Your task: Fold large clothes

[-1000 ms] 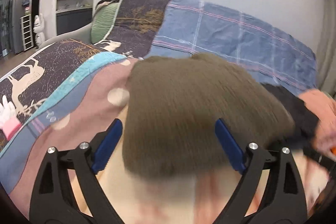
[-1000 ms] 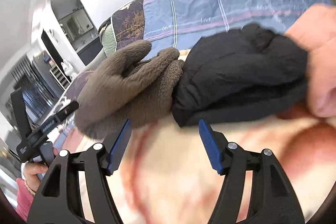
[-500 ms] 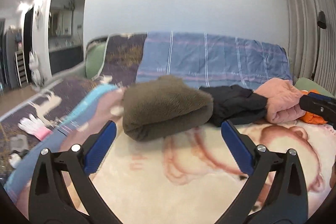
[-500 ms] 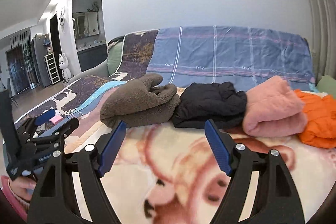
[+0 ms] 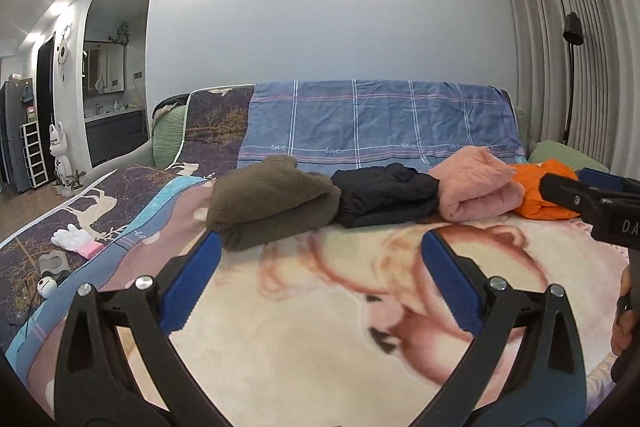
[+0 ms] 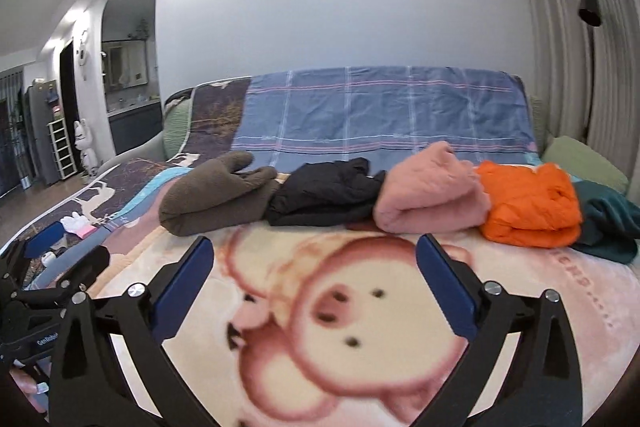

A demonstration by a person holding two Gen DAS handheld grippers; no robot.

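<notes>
Right wrist view: we hold our right gripper [image 6: 312,281] and left gripper [image 5: 320,277] wide, just opened and empty, because the fuzzy brown folded garment [image 6: 216,201] rests in its row.

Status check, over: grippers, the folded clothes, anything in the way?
Left gripper and right gripper open, nothing between the jaws. Brown fleece folded, first in the row on the blanket. Nothing in the way.
</notes>
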